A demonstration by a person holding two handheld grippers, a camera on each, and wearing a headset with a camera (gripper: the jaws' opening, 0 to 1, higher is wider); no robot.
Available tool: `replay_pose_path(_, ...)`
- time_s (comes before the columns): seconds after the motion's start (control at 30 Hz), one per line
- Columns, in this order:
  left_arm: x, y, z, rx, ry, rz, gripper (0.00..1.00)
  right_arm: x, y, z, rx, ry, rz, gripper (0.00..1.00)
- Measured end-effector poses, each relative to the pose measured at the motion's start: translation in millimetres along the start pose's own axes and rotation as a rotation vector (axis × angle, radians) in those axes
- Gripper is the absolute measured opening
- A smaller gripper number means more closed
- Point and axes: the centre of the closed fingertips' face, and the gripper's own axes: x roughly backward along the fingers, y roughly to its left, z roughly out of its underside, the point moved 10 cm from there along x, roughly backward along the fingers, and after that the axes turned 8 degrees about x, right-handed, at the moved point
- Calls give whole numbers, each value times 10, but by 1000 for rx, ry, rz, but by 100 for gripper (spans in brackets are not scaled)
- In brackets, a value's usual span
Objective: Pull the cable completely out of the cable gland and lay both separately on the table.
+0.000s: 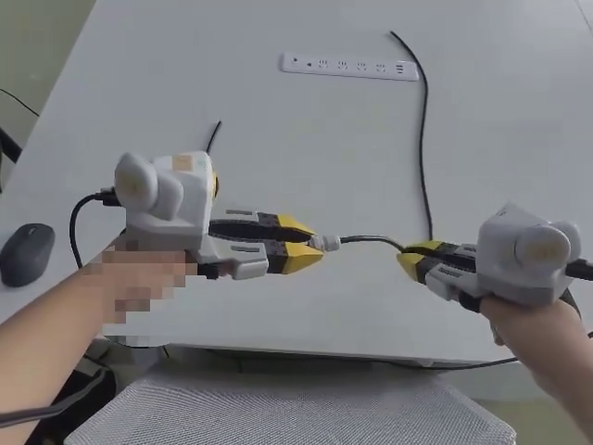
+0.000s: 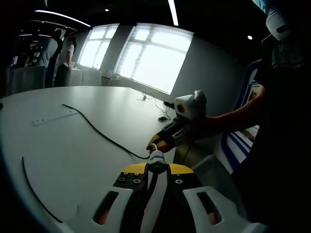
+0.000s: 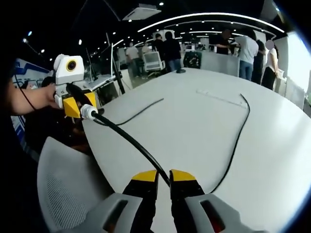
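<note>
White tabletop (image 1: 306,139) in a large office, with both grippers held above its near edge. The left gripper (image 1: 313,245) has its jaws nearly together and pinches the white gland (image 1: 326,243) between the yellow tips. In the left gripper view the gland (image 2: 156,158) stands just past the tips (image 2: 155,168). The right gripper (image 1: 408,257) has its jaws pressed together on the black cable (image 1: 371,239). In the right gripper view the tips (image 3: 163,176) meet on the cable (image 3: 131,141). The cable runs from there to the gland (image 3: 90,112) and its end is inside the gland, so the two are not separated.

A power strip (image 1: 349,67) lies near the far edge, with a black cord (image 1: 424,139) running from it toward the near edge. The marks on the strip are too small to read. A mouse (image 1: 26,252) sits at the left edge in the head view. The left gripper view adds bright windows (image 2: 146,60) behind the table. The right gripper view adds people (image 3: 243,48) standing beyond the far edge and a grey mesh chair (image 3: 63,189) at the near edge.
</note>
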Motion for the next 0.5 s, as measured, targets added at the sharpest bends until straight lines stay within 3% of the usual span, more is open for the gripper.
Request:
replay_pose_path(0.03,7,8,-3,7,-1,-2,15,19,23,-24,45,12,1,5)
replay_pose_path(0.17,19,21,-6,6,-1,-3,15,46,106,-127,111,12,-24,13)
replay_pose_path(0.27,24,33,-16,10,-7,-5,15,100,196,-286,162,-14,-46,18)
replay_pose_path(0.33,23,32,-29,19,-14,-5,15,117,256,-393,257,-13,-39,19)
replay_pose_path(0.5,0,20,-29,22,-11,3,15,106,438,-586,348,-22,-42,18)
